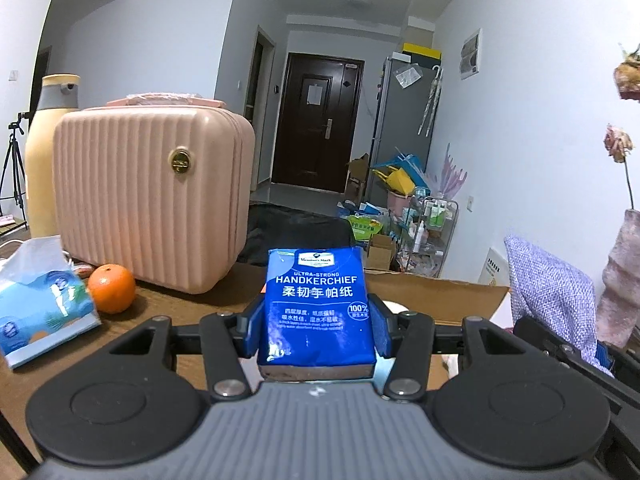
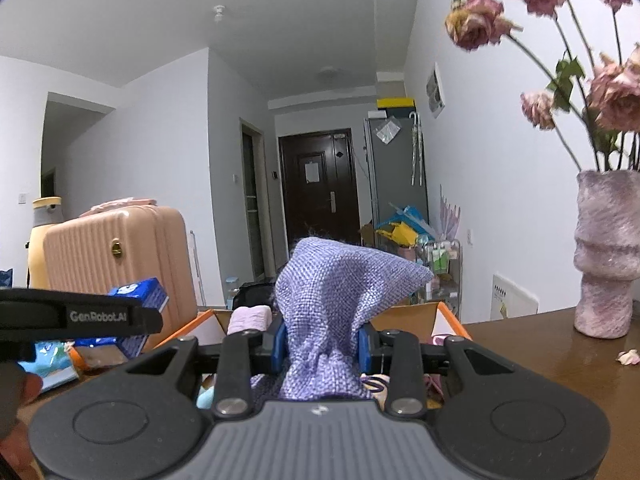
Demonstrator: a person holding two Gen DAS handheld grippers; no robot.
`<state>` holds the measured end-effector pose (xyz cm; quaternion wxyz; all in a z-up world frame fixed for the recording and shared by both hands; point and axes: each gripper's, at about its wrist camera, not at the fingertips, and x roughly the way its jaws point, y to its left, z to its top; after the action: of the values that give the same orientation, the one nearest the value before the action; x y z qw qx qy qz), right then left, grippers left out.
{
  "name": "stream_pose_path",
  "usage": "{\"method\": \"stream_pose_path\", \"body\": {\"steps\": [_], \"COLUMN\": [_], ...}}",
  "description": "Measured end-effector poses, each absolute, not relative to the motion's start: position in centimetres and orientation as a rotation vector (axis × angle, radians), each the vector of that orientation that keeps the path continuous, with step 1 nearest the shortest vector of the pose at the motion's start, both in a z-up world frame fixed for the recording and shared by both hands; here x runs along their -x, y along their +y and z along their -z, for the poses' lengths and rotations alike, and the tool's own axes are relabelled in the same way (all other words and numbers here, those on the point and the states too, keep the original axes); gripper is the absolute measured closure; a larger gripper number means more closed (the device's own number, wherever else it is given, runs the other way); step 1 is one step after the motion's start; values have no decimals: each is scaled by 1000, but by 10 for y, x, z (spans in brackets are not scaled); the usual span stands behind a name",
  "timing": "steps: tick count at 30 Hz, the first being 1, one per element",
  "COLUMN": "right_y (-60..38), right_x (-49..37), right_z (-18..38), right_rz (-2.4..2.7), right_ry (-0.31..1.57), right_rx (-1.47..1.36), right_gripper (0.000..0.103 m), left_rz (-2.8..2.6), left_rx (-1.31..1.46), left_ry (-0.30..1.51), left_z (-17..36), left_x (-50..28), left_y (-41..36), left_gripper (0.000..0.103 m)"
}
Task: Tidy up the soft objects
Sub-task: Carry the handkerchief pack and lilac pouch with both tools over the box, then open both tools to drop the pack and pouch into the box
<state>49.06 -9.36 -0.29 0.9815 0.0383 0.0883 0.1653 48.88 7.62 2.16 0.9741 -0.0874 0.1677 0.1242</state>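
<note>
- Tissue pack [image 1: 318, 308] is clamped upright in the left hand-held gripper [image 1: 316, 334].
- Purple cloth [image 2: 332, 312] is pinched in the right hand-held gripper [image 2: 322, 346], above the box [image 2: 416, 314].

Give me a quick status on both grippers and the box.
Left gripper shut on blue handkerchief pack. Right gripper shut on purple knit cloth. Cardboard box just ahead, open. Nothing in the way.

The left gripper's [image 1: 316, 334] body hides the lower end of the blue handkerchief pack [image 1: 316, 304]. The tissue packet [image 1: 44, 300] runs off the picture's left edge. The purple woven cloth [image 2: 332, 320] covers most of what lies inside the cardboard box [image 2: 416, 312], and the small print on the pack is too blurred to read.
</note>
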Motion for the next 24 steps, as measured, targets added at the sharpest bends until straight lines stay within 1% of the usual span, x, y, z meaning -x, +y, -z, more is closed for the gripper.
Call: {"method": "stream_pose_path", "body": {"steps": [11, 14, 16, 17, 18, 19, 20, 21, 22, 23, 24], "right_y": [-81, -81, -80, -80, -80, -80, -81, -82, -82, -84, -85], "right_x": [-543, -550, -553, -553, -554, -556, -557, -557, -557, -557, -557], "right_z": [2, 3, 3, 3, 3, 4, 4, 5, 5, 5, 5], "right_rz": [-328, -338, -338, -335, -333, -332, -326, -319, -312, -303, -294], "right_ry": [254, 269, 272, 273, 279, 290, 297, 300, 304, 306, 303], "right_rx": [-71, -70, -64, -62, -59, -57, -57, -58, -58, -59, -61], "right_gripper": [70, 69, 66, 61, 56, 49, 44, 32, 21, 17, 12], "left_rz": [-239, -232, -236, -239, -240, -237, -238, -247, -267, -284, -304], "left_rx": [131, 125, 106, 100, 97, 102, 105, 102, 96, 95, 95], "left_ry": [377, 388, 388, 387, 388, 385, 377, 368, 360, 356, 353], "left_z": [-9, -6, -5, -6, -6, -6, -7, -7, -8, -8, -7], "left_x": [-532, -535, -535, -535, -535, -534, -532, -531, -529, -529, -528], "left_y": [78, 77, 75, 74, 74, 74, 74, 76, 76, 76, 77], "left_gripper": [51, 50, 50, 47, 39, 34, 25, 17, 13, 2, 0]}}
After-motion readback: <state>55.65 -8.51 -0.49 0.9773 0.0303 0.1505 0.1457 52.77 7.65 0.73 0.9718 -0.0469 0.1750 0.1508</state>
